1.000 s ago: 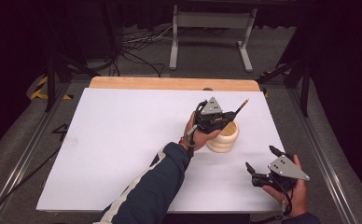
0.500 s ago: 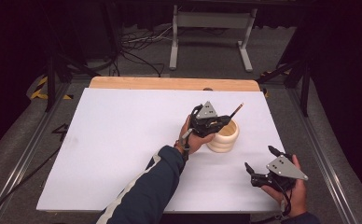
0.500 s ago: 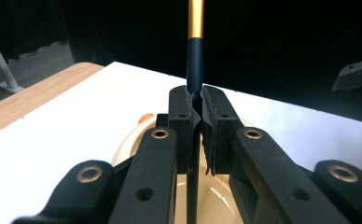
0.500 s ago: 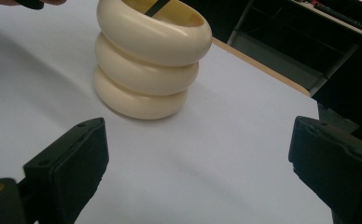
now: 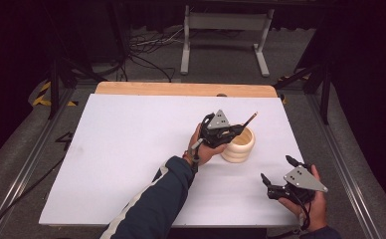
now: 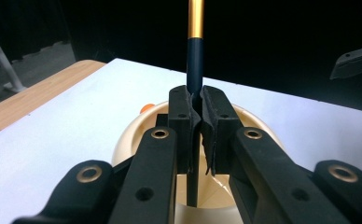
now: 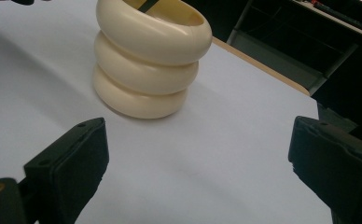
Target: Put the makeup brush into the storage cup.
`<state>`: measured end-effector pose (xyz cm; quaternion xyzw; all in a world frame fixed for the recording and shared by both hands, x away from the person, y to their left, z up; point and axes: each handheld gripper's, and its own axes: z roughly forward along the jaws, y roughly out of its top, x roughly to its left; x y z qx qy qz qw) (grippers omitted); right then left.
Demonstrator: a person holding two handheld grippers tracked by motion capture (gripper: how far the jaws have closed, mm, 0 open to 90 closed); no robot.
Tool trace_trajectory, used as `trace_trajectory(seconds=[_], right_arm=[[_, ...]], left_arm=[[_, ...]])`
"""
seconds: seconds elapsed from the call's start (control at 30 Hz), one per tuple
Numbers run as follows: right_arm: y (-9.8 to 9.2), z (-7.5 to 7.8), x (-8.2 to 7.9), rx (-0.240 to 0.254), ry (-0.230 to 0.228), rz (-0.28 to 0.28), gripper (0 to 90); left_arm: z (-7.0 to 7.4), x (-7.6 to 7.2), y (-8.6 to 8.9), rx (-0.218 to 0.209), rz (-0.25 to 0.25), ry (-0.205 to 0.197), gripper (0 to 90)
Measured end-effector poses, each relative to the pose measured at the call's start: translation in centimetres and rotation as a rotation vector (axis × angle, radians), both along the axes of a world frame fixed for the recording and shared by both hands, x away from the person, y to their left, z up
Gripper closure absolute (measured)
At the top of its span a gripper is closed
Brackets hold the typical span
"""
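A cream ribbed holder [image 5: 240,144] of three stacked rings stands on the white table, right of centre. My left gripper [image 5: 236,130] hovers over its left rim, shut on a dark pencil [image 5: 249,119] with a gold band [image 6: 196,18]. In the left gripper view the pencil [image 6: 194,60] runs between the pads [image 6: 181,121], its lower end inside the holder [image 6: 132,135]. My right gripper [image 5: 276,170] rests open near the table's front right, nothing between its fingers. The right gripper view shows the holder [image 7: 147,60] ahead of the wide-apart pads [image 7: 79,163].
The white sheet [image 5: 131,149] covers a wooden table whose bare strip [image 5: 181,88] shows at the far edge. A small orange thing [image 6: 146,108] peeks out beyond the holder. A metal stand [image 5: 226,35] and cables lie on the floor behind.
The left gripper has shifted slightly left and down with the pencil, bringing its lower end into the holder. The right gripper has stayed where it was.
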<state>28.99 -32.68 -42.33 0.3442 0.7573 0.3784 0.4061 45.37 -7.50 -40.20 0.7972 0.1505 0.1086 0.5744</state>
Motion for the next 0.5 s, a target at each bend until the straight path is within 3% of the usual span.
trace_trajectory(seconds=[0.5], right_arm=[[-0.02,-0.02,0.01,-0.003,-0.002,-0.006,5.5]], left_arm=[[-0.63,-0.21,0.38,0.003,0.022,0.0,82.0]])
